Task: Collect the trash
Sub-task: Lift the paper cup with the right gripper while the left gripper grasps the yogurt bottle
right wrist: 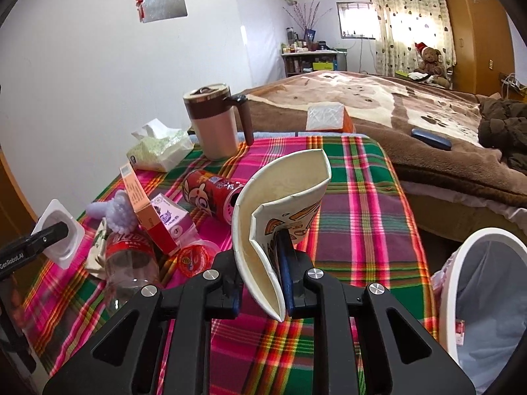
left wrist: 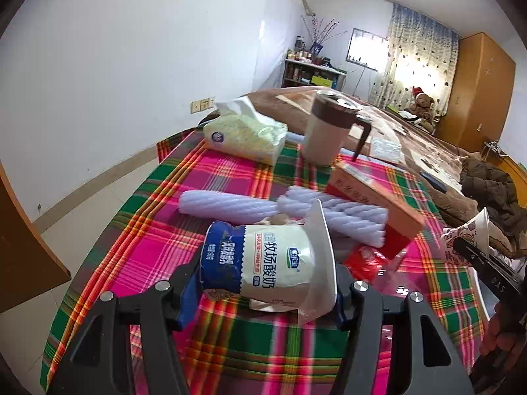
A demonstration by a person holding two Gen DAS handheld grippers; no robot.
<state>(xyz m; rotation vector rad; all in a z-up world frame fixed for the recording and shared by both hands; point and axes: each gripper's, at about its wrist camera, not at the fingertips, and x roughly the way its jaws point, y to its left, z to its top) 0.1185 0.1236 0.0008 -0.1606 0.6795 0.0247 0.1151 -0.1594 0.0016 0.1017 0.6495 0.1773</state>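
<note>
Plaid cloth under L gripper clamping glossy yogurt cup, lying sideways, rim toward 3 o'clock; R gripper pinches creased paper cup, mouth toward 12.

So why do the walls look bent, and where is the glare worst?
Both views come from fisheye lenses, which curve straight edges and darken the corners. In the left wrist view the sunlit curtain washes out and the plaid tablecloth near the lens blurs; in the right wrist view the window blows out.
</note>
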